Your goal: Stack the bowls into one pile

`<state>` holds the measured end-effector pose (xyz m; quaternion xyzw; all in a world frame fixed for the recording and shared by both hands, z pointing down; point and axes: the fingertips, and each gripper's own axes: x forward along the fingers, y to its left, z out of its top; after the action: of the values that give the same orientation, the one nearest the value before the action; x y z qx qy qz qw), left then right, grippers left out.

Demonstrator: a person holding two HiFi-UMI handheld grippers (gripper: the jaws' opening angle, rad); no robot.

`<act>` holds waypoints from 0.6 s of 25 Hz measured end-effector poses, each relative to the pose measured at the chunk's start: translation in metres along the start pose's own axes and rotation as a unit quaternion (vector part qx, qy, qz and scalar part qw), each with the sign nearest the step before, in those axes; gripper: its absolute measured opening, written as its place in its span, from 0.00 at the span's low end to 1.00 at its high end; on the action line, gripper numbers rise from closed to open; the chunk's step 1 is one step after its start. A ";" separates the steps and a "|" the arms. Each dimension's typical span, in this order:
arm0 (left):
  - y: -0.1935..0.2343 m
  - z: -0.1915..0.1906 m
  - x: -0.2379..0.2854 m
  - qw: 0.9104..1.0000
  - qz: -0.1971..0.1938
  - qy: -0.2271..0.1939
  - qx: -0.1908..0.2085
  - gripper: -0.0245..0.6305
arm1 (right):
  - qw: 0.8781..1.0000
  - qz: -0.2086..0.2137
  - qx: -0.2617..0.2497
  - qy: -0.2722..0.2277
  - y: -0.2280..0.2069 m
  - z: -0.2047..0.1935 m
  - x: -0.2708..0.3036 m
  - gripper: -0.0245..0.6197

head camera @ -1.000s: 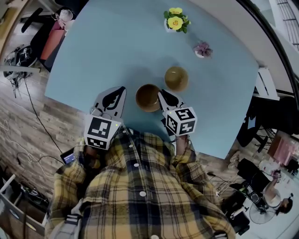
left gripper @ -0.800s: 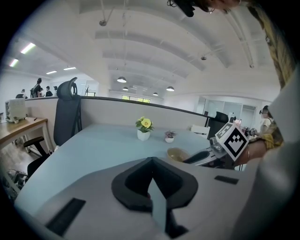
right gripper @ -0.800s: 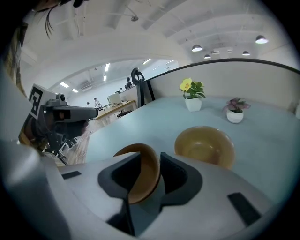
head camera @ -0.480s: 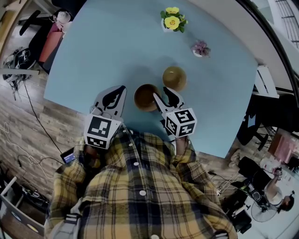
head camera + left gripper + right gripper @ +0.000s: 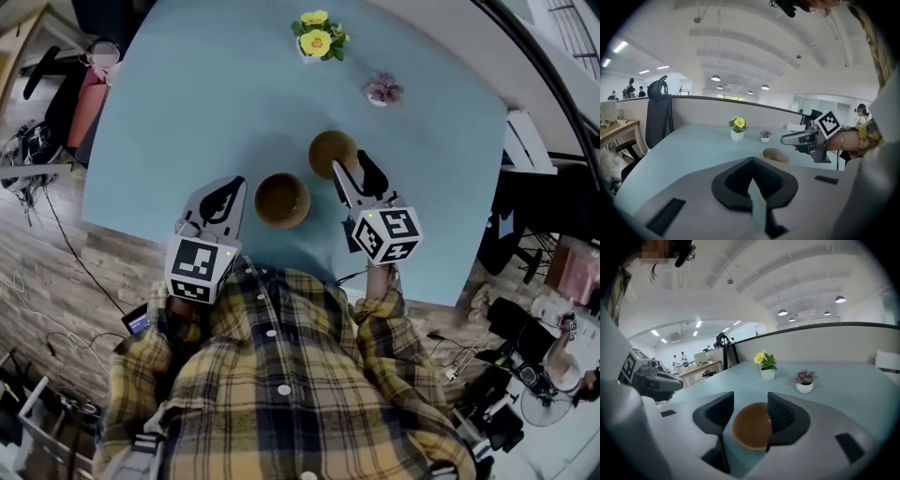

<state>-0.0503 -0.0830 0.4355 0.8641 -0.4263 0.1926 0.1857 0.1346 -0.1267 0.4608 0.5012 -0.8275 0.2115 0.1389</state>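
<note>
Two brown bowls stand apart on the light blue table (image 5: 187, 103). The near bowl (image 5: 282, 200) sits between my two grippers; the far bowl (image 5: 330, 153) is just beyond it. My right gripper (image 5: 353, 165) is at the far bowl's right rim. Its jaws have just been opening and stand wide. In the right gripper view the far bowl (image 5: 751, 430) shows through the gap of the right gripper (image 5: 750, 401), and no pad presses on it. My left gripper (image 5: 237, 186) is shut and empty, left of the near bowl. In the left gripper view the left gripper (image 5: 751, 168) hides that bowl; the far bowl (image 5: 776, 154) shows beyond.
A white pot of yellow flowers (image 5: 316, 41) and a small pot with a purple plant (image 5: 382, 90) stand at the table's far side. The table's near edge runs just behind the grippers. Chairs and cables lie on the wooden floor (image 5: 56, 272) to the left.
My right gripper has let go of the near bowl's right rim, opened wide, and moved away from me and to the right, up to the far bowl. The left gripper has stayed put.
</note>
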 end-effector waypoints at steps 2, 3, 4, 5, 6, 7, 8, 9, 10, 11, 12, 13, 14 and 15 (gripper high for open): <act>-0.001 0.001 0.004 1.000 -0.001 0.003 0.002 0.02 | 1.000 -0.016 0.019 0.002 -0.020 -0.002 0.001 0.36; -0.001 0.001 0.006 1.000 -0.002 0.005 0.003 0.02 | 0.999 -0.023 0.032 0.004 -0.028 -0.005 0.002 0.36; -0.001 0.001 0.008 1.000 -0.002 0.007 0.003 0.02 | 0.999 -0.028 0.045 0.008 -0.036 -0.009 0.003 0.36; -0.001 0.002 0.010 1.000 -0.003 0.009 0.003 0.02 | 0.998 -0.031 0.057 0.013 -0.043 -0.013 0.005 0.36; 0.000 0.002 0.012 1.000 -0.003 0.011 0.003 0.02 | 0.997 -0.032 0.069 0.019 -0.049 -0.018 0.007 0.36; 0.001 0.002 0.014 1.000 -0.002 0.012 0.002 0.02 | 0.996 -0.032 0.080 0.026 -0.053 -0.024 0.009 0.36; 0.003 0.002 0.016 1.000 0.000 0.013 0.001 0.02 | 0.995 -0.030 0.090 0.034 -0.057 -0.029 0.012 0.36; 0.005 0.002 0.017 1.000 0.002 0.014 0.000 0.02 | 0.994 -0.028 0.101 0.041 -0.060 -0.034 0.015 0.36; 0.006 0.002 0.019 1.000 0.004 0.016 0.000 0.02 | 0.992 -0.025 0.112 0.047 -0.062 -0.039 0.019 0.36; 0.008 0.002 0.020 1.000 0.005 0.017 -0.001 0.02 | 0.991 -0.022 0.124 0.054 -0.063 -0.043 0.022 0.36; 0.009 0.002 0.022 1.000 0.005 0.018 -0.002 0.02 | 0.989 -0.019 0.137 0.059 -0.065 -0.047 0.025 0.36; 0.009 0.002 0.023 1.000 0.006 0.020 -0.003 0.02 | 0.987 -0.016 0.149 0.064 -0.066 -0.051 0.027 0.36; 0.010 0.002 0.024 1.000 0.006 0.021 -0.003 0.02 | 0.985 -0.013 0.160 0.069 -0.066 -0.055 0.030 0.36; 0.010 0.002 0.025 1.000 0.006 0.022 -0.003 0.02 | 0.982 -0.009 0.171 0.074 -0.067 -0.058 0.032 0.36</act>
<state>-0.0439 -0.1067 0.4478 0.8564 -0.4279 0.2115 0.1967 0.1799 -0.1506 0.5394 0.5079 -0.7622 0.3850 0.1137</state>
